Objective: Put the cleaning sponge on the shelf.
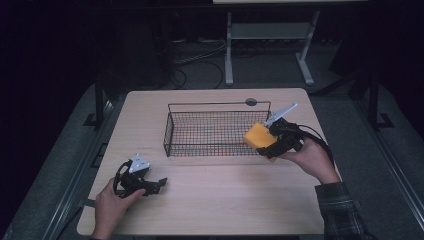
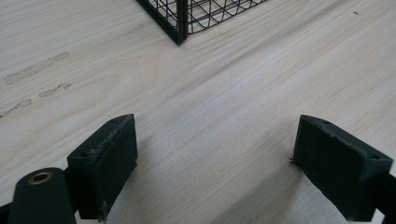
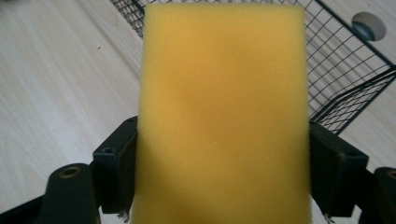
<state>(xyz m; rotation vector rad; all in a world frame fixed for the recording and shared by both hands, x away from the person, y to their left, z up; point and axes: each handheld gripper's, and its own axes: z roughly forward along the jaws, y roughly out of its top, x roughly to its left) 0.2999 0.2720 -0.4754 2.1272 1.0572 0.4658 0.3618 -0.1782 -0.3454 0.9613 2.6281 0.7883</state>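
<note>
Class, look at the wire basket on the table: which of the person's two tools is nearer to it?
Right. The right tool, gripping the yellow sponge, is at the wire basket's right end. The left tool is open, low over the table, well short of the basket's near left corner.

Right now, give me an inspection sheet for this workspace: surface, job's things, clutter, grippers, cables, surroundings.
Surface: pale wood table, faint tape marks at its left.
Job's things: yellow sponge at the right end of the wire basket, which looks empty.
Clutter: nothing seen.
Grippers: right gripper shut on the sponge; left gripper open, low over the table.
Cables: one loops from the right gripper; more on the floor behind.
Surroundings: dark room, white stand behind the table.
</note>
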